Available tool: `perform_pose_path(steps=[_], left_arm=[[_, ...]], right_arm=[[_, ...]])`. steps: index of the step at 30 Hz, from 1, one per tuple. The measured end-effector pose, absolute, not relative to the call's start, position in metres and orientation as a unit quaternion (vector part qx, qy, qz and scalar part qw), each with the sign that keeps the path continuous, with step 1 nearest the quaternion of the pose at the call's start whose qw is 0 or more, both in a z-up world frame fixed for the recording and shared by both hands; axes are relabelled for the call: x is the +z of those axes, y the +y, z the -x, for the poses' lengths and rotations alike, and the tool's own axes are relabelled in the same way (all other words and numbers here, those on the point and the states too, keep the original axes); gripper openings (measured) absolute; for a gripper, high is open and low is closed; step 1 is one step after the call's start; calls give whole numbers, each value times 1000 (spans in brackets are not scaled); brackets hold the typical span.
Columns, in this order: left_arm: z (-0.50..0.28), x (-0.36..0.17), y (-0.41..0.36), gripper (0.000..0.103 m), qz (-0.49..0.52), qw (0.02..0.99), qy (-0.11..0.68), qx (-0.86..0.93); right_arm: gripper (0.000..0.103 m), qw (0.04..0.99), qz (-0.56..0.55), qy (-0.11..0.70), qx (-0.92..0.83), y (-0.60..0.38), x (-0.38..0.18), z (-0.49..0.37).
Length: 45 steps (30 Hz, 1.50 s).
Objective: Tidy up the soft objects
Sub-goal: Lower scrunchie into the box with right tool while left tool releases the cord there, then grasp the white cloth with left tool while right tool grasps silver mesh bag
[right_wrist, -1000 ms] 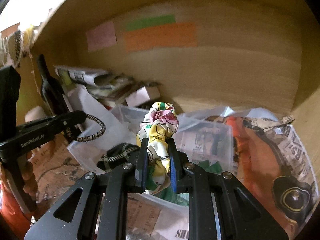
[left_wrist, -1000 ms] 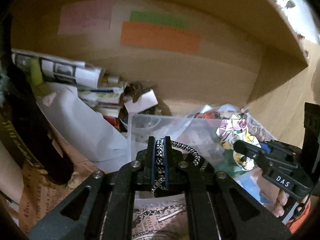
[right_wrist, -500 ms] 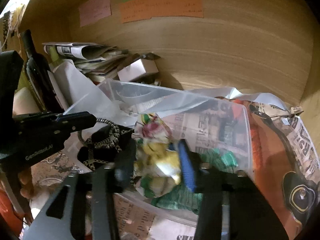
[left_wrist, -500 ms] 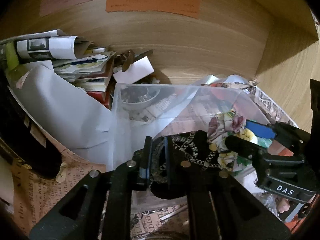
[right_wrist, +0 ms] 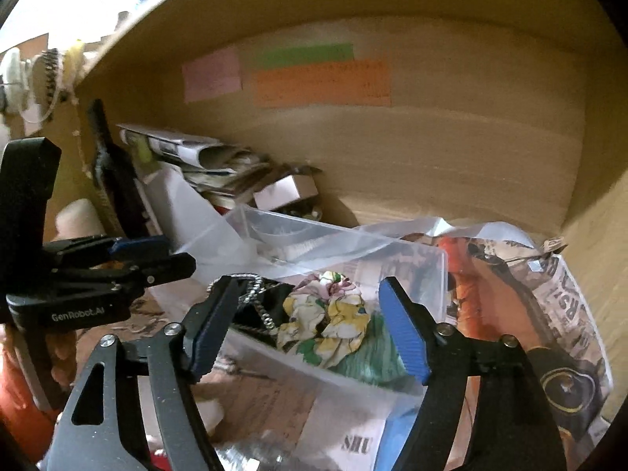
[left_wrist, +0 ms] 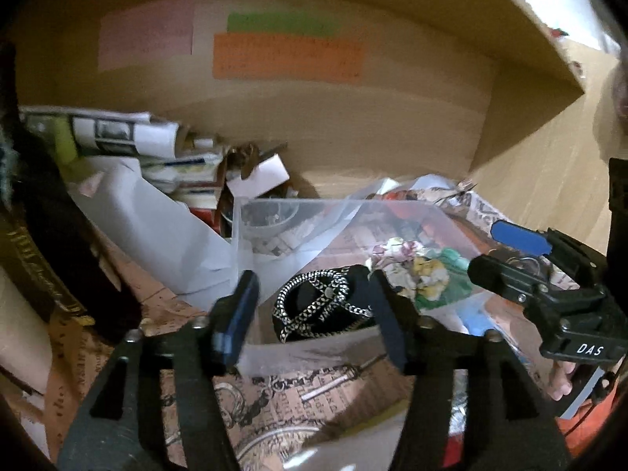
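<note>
- Left tongs: spread, nothing pinched. The jaws have just been opening. The black-and-white patterned scrunchie lies loose between and beyond the tips, inside the clear plastic bin.
- Right tongs: spread, nothing pinched. The jaws have just been opening. The floral scrunchie lies free between the tips, resting on green fabric in the same bin.
- Relative position: in the left wrist view the floral scrunchie sits at 3 o'clock from the patterned one, just beside it. In the right wrist view the patterned one shows at 9 o'clock.
- Governing relation: each soft item lies at 12 o'clock from its own tongs, below the tips. Judgement: both deposits look complete; the next move is probably a straight pull-back toward 6 o'clock, clear of the bin's near wall.
- Surroundings: the bin sits in a wooden shelf compartment among newspapers.
</note>
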<state>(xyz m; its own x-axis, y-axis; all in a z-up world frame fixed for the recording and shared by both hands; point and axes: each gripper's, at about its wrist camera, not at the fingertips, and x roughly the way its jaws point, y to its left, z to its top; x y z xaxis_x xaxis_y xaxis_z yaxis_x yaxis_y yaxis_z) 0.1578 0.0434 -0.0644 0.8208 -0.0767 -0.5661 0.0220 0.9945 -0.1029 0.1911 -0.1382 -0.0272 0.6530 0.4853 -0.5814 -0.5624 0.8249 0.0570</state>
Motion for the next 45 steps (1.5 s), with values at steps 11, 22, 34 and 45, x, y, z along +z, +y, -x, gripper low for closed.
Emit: perform_pose_path(steps=[11, 22, 34, 45], left_arm=[[-112, -76, 38, 88, 45, 950, 308, -34], [-88, -123, 30, 90, 76, 922, 377, -50], [-88, -140, 1, 90, 43, 923, 380, -53], [-87, -137, 19, 33, 79, 924, 368, -68]], right_arm=[[78, 901, 77, 327, 274, -167, -49, -150], [78, 883, 59, 400, 236, -197, -94, -128], [78, 864, 64, 419, 272, -177, -111, -121], [36, 871, 34, 415, 260, -191, -112, -124]])
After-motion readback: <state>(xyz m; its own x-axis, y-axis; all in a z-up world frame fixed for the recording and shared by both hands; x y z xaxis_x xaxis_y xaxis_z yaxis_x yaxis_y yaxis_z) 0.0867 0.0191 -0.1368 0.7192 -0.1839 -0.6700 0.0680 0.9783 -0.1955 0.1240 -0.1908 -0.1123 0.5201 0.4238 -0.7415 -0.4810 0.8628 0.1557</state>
